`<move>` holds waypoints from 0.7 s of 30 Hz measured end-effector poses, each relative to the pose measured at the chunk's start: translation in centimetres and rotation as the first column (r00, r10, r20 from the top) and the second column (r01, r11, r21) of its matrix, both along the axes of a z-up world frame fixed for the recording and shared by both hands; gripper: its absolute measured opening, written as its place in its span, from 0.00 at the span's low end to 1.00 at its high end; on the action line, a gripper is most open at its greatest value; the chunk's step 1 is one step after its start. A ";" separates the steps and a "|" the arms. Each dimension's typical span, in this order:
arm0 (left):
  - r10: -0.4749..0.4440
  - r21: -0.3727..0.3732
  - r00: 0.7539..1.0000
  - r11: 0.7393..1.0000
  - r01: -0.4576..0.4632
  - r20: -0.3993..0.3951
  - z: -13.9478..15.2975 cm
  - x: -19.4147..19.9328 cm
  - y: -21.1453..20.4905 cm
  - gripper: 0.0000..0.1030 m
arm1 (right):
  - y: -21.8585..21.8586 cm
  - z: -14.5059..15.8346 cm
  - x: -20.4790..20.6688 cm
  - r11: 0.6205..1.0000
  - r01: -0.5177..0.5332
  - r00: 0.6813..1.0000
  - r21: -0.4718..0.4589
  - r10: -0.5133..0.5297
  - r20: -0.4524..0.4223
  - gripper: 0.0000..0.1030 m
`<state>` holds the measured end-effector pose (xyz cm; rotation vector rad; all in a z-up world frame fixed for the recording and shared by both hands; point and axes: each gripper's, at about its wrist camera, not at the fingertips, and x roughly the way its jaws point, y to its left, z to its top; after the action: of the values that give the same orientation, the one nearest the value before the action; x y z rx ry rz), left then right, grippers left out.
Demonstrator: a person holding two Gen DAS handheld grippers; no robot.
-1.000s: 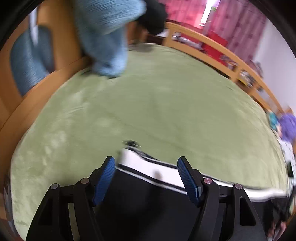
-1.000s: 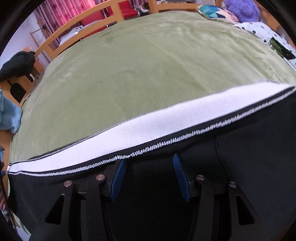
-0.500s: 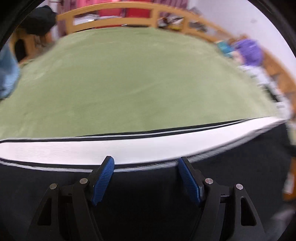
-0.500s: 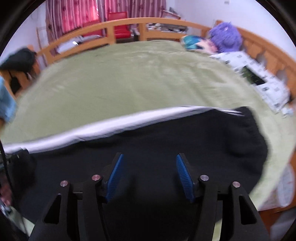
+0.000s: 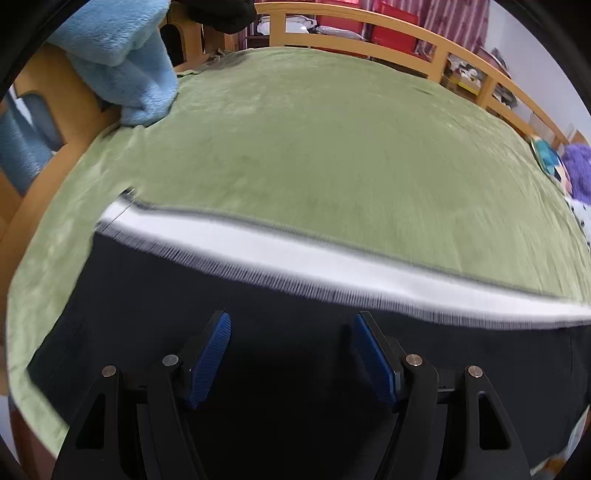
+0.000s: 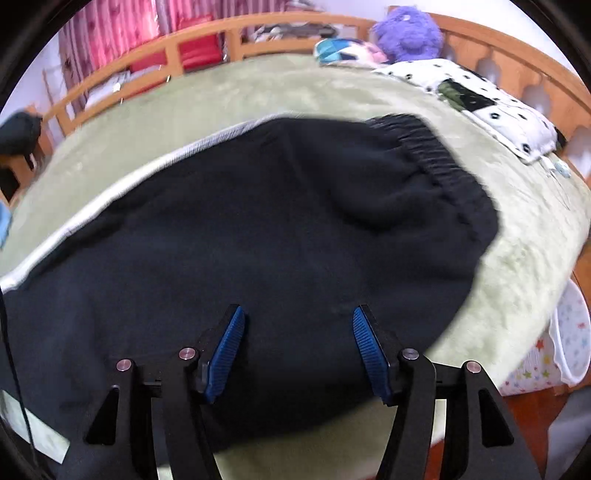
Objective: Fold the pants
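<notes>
Black pants (image 6: 258, 221) with a white side stripe (image 5: 295, 258) lie flat on a green bedspread (image 5: 314, 147). In the right wrist view the elastic waistband (image 6: 443, 166) is at the far right. In the left wrist view the leg end sits at the left. My left gripper (image 5: 291, 332) is open and empty above the black fabric near the leg end. My right gripper (image 6: 297, 328) is open and empty above the pants near the waist part.
A light blue fleece blanket (image 5: 122, 62) hangs over the wooden bed rail (image 5: 406, 37) at the left. A purple plush toy (image 6: 406, 33), a spotted white cloth (image 6: 480, 103) and a colourful pillow (image 6: 340, 48) lie at the far right. The bed's near edge (image 6: 498, 350) is close.
Both views have swung. The left now looks toward the leg end and blue blanket; the right has turned toward the waistband. The pants lie much as before.
</notes>
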<state>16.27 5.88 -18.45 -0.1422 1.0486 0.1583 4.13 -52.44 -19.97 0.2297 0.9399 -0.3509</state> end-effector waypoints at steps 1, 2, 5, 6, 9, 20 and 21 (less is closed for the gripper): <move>0.004 -0.002 1.000 1.000 -0.004 -0.006 -0.1 -1.1 0.0 0.66 | -0.6 0.4 -1.1 0.999 0.029 0.999 0.017 -0.030 0.013 0.65; 0.013 -0.021 1.000 1.000 -0.013 -0.015 -0.2 -2.8 0.2 0.66 | -1.4 0.5 -2.1 0.997 0.060 0.998 0.038 -0.061 0.027 0.71; 0.028 -0.088 0.999 0.996 -0.029 -0.016 -0.7 -5.4 0.2 0.66 | -4.0 0.1 -3.9 0.979 0.155 0.985 0.131 -0.162 0.051 0.79; 0.030 -0.094 0.999 0.995 -0.031 -0.020 -1.0 -6.1 0.1 0.66 | -4.9 -0.4 -3.8 0.970 0.177 0.981 0.167 -0.187 0.045 0.79; 0.043 -0.093 0.997 0.995 -0.048 -0.061 -2.6 -8.4 0.1 0.66 | -7.9 -2.8 -3.1 0.909 0.209 0.968 0.360 -0.245 0.057 0.79; 0.068 -0.105 0.997 0.993 -0.063 0.042 1.0 -10.9 0.9 0.68 | -11.4 2.8 -1.2 0.923 0.004 0.935 0.384 -0.140 0.327 0.12; 0.052 -0.120 0.997 0.992 -0.045 0.062 1.2 -11.0 0.7 0.69 | -11.3 2.8 -1.1 0.933 0.011 0.943 0.359 -0.129 0.307 0.12</move>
<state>5.30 6.62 -17.28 -0.2789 0.9904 0.1345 3.06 -63.71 -17.15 0.6352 0.6601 -0.1981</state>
